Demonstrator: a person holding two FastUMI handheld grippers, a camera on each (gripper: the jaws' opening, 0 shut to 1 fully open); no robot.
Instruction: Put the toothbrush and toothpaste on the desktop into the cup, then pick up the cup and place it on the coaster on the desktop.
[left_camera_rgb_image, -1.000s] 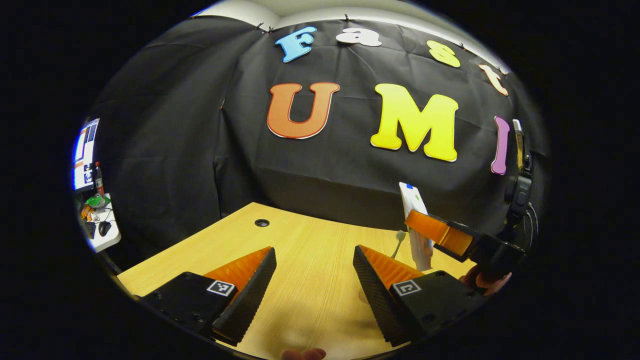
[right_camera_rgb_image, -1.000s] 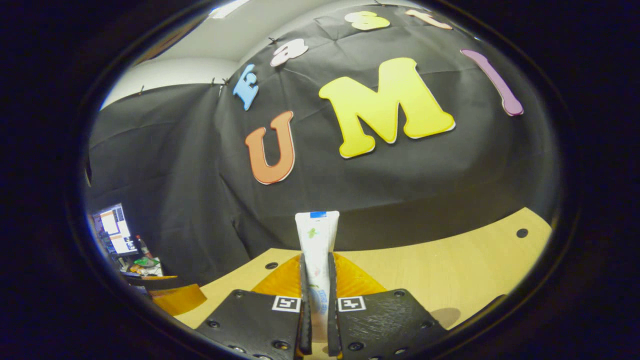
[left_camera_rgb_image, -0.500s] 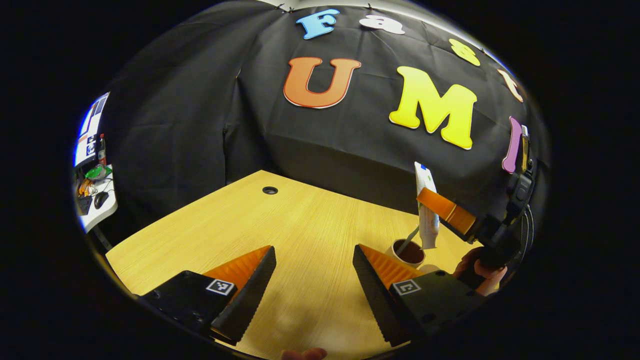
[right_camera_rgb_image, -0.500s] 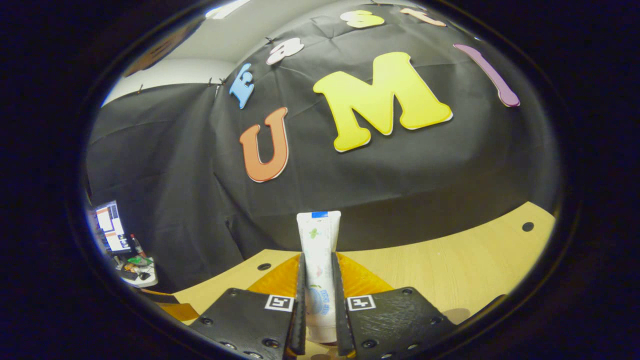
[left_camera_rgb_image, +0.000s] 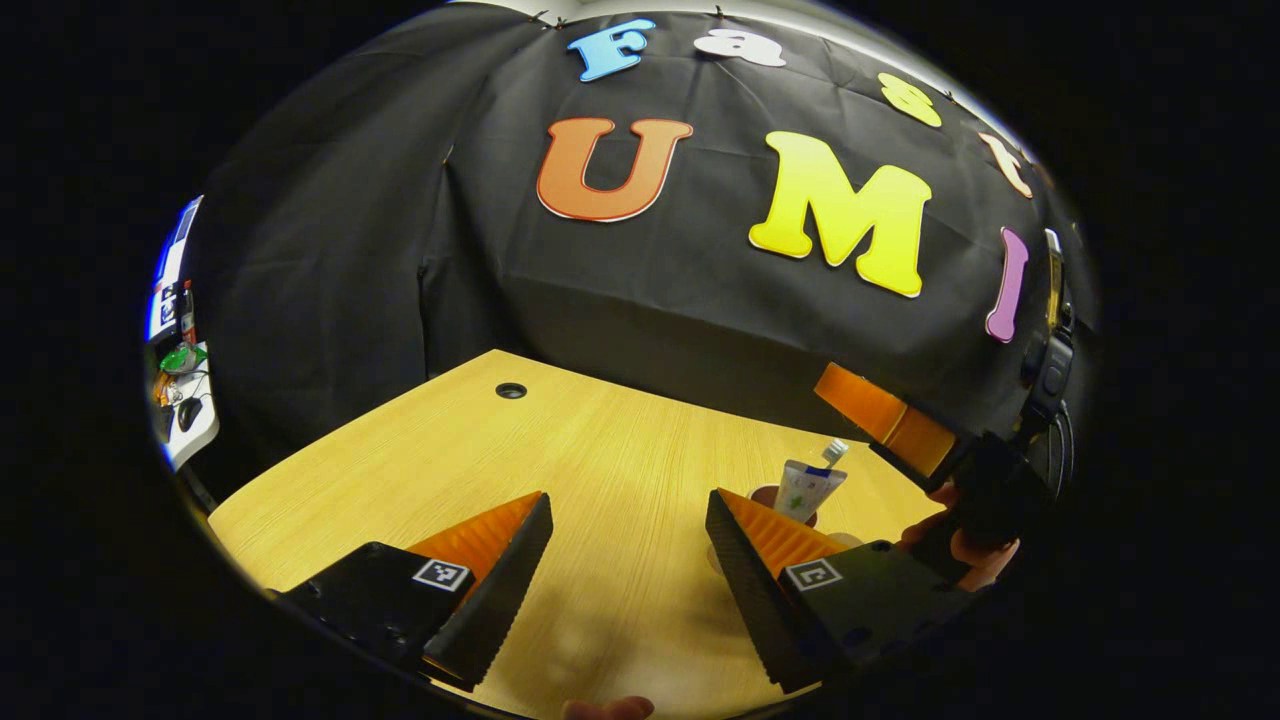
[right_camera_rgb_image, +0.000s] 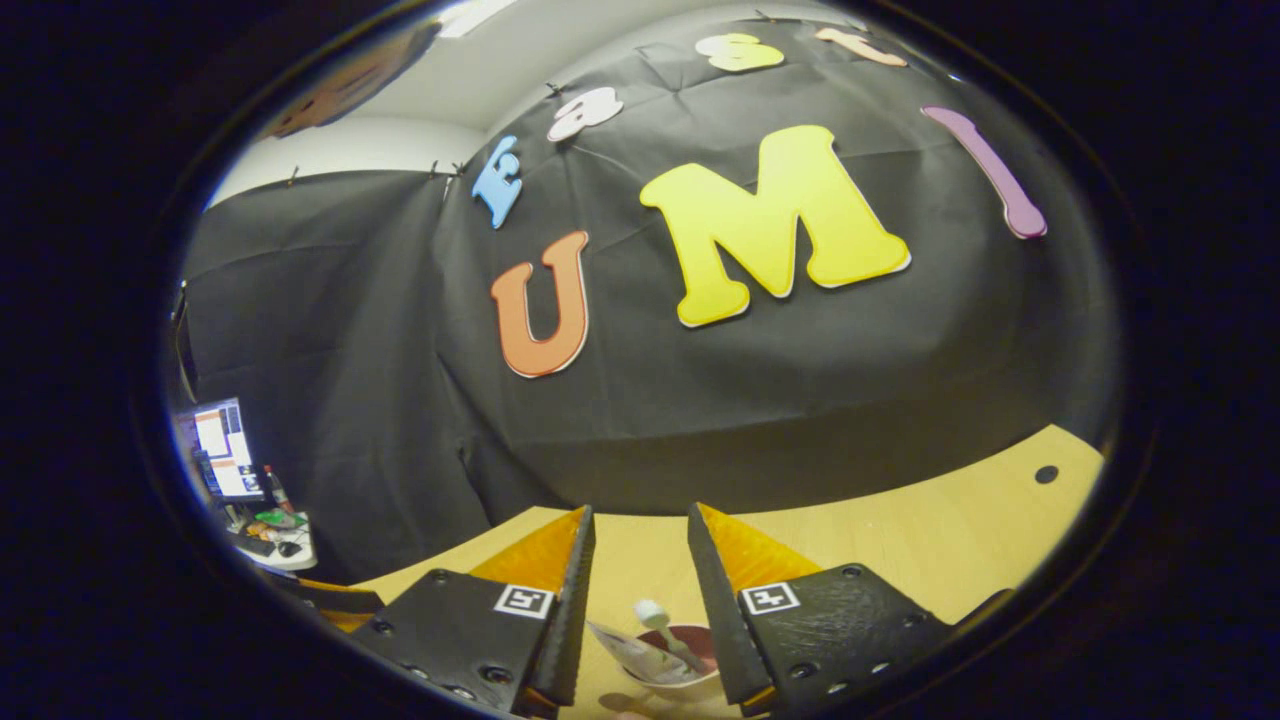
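In the right gripper view, the right hand-held gripper (right_camera_rgb_image: 638, 600) hangs above the cup (right_camera_rgb_image: 690, 668) with its two fingers spread apart and nothing between them. The cup stands on the wooden desk (right_camera_rgb_image: 950, 540), directly below the gap between the fingers. Inside it, the toothpaste tube (right_camera_rgb_image: 632, 652) leans toward the left side of the rim, and the toothbrush (right_camera_rgb_image: 660, 618) sticks up beside it, its pale head just above the rim.

In the left gripper view, the left hand-held gripper (left_camera_rgb_image: 628, 560) is held low over the desk (left_camera_rgb_image: 560, 460), its fingers set wide apart and empty, with bare wood showing between them. Beyond its right finger stands the cup (left_camera_rgb_image: 768, 494), mostly hidden behind that finger, with the toothpaste tube (left_camera_rgb_image: 804, 488) rising out of it, flat crimped end up, and the toothbrush (left_camera_rgb_image: 832, 453) poking out just past the tube's top. The right hand-held gripper (left_camera_rgb_image: 880, 415) appears above and to the right of the cup, clear of the tube, and the hand (left_camera_rgb_image: 965, 548) holding it shows at the edge of this view.

A round cable hole (left_camera_rgb_image: 511, 390) lies in the desk near the far left edge, well apart from the cup. At the far left, outside the booth, a monitor (right_camera_rgb_image: 225, 450) stands on a cluttered white table (left_camera_rgb_image: 195, 425).
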